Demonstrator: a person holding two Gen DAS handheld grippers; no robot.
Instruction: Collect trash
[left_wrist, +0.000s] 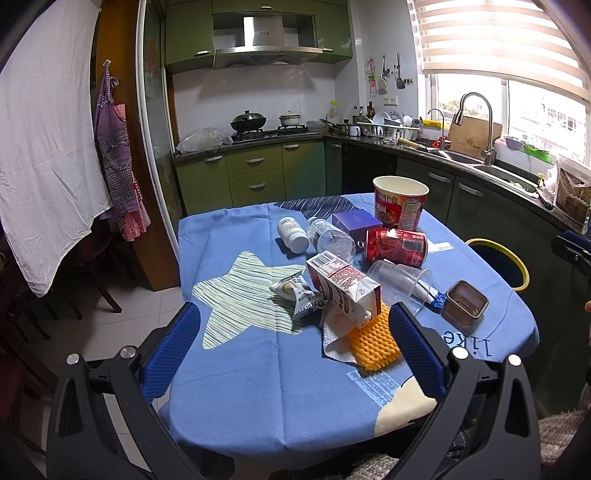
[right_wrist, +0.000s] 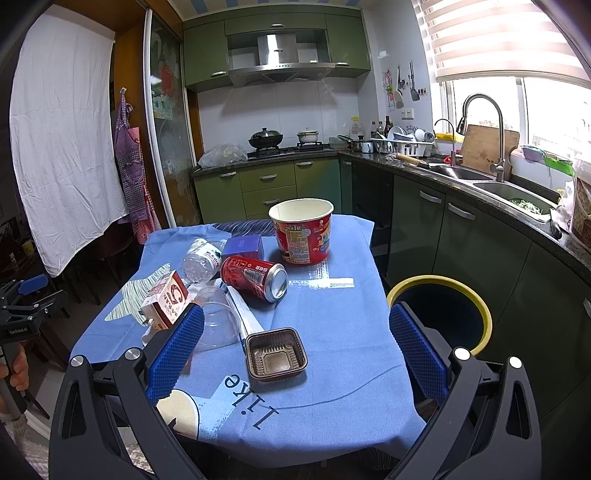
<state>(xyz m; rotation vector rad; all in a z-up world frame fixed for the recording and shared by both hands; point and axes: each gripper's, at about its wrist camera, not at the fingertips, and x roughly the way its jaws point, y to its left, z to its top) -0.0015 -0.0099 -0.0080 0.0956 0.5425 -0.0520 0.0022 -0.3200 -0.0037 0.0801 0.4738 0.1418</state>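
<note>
I've got the left gripper (left_wrist: 293, 345) hanging over the near table edge, blue ribbed pads spread wide, nothing between them. The right gripper (right_wrist: 295, 349) is spread the same way, empty, framing the ridged brown plastic tray (right_wrist: 276, 353). The trash sits heaped mid-table on the blue tablecloth (right_wrist: 332, 306): a dented red can (right_wrist: 255, 277) on its side, a boxy milk carton (left_wrist: 342, 287) tipped over, a clear cup (left_wrist: 400, 282), a tall paper noodle tub (right_wrist: 302, 230) upright behind. The yellow-rimmed bin (right_wrist: 441, 314) stands just beside the table's right edge.

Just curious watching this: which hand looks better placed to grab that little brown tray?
Probably the right gripper: the brown tray lies between its open jaws, beside the bin. The left gripper faces the milk carton.
</note>
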